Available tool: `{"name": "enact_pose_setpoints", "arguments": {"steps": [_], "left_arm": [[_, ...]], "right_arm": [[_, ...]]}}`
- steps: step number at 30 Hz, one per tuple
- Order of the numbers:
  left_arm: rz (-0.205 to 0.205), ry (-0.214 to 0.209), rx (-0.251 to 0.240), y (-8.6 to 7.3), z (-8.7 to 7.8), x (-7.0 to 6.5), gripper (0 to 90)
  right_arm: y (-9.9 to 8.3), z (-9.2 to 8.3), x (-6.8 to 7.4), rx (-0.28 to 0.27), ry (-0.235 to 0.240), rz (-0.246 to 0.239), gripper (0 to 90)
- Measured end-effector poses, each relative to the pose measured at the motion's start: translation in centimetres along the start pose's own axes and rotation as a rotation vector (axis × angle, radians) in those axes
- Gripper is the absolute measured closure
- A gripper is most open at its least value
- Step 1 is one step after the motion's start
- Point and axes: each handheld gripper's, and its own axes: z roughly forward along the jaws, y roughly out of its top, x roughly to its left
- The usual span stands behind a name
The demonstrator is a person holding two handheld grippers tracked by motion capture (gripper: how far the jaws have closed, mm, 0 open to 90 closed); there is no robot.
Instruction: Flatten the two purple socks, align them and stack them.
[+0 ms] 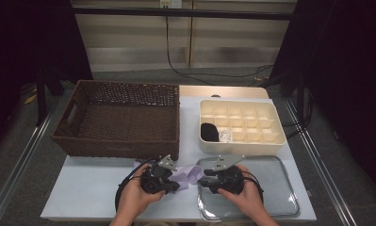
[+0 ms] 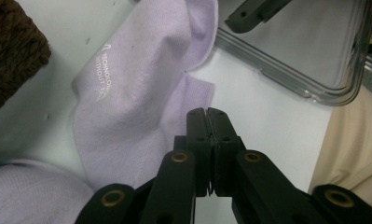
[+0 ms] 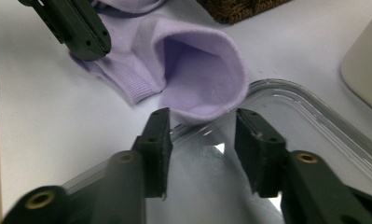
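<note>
Black jaws of the left gripper (image 2: 207, 116) are clenched on the ribbed edge of a pale lilac fabric sock (image 2: 141, 88), which lies on the white tabletop (image 1: 96, 188) between a brown wicker basket (image 1: 119, 117) and a clear plastic tray (image 1: 270, 188). Opposite, the right gripper (image 3: 202, 140) stands parted at the sock's open cuff, grasping nothing.

Dim room with dark edges, table evenly lit from above; near jaws blur in both gripper views.
</note>
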Motion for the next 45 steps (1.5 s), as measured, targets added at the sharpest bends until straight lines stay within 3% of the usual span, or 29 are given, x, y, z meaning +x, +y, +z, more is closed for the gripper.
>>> {"name": "enact_pose_setpoints", "arguments": {"steps": [2,5,6,8,9,13,18,23,28,35,40,45], "left_arm": [[-0.001,0.008,0.003,0.0,0.0,0.1,89.1],[0.022,-0.001,0.023,0.0,-0.2,0.2,89.3],[0.002,-0.003,0.010,0.0,-0.2,0.0,89.4],[0.028,0.000,0.015,0.1,-0.4,0.0,89.5],[0.008,-0.005,0.002,0.2,-0.4,-0.1,89.5],[-0.008,-0.011,-0.034,0.3,-1.0,-0.2,89.7],[-0.035,0.001,-0.100,0.3,-2.7,0.4,89.7],[-0.107,0.017,-0.207,-0.3,-4.8,1.8,89.7],[-0.163,0.040,-0.263,-1.1,-5.5,3.2,89.7],[-0.211,0.069,-0.285,-1.5,-5.0,4.6,89.7],[-0.214,0.096,-0.302,-1.4,-4.8,4.9,89.6],[-0.204,0.092,-0.297,-1.1,-4.5,5.1,89.5]], "right_arm": [[0.1,0.2,-0.1,0.013,0.010,0.009,66.5],[0.2,0.3,-0.1,0.009,-0.002,0.030,70.1],[0.2,0.3,-0.2,0.009,0.000,0.035,72.0],[0.2,0.4,-0.2,0.010,0.000,0.043,77.7],[0.2,0.4,-0.2,0.009,0.003,0.045,79.3],[0.3,0.2,-0.3,0.001,0.012,0.061,87.4],[0.1,-0.2,-0.4,-0.001,0.055,0.096,88.3],[-0.3,-1.4,-0.9,-0.007,0.109,0.141,88.5],[-0.9,-2.0,-1.4,0.010,0.151,0.168,88.6],[-1.5,-2.3,-1.8,0.027,0.219,0.204,88.8],[-1.6,-2.9,-2.1,0.015,0.265,0.221,88.8],[-1.9,-3.7,-2.4,-0.003,0.298,0.253,88.8]]}}
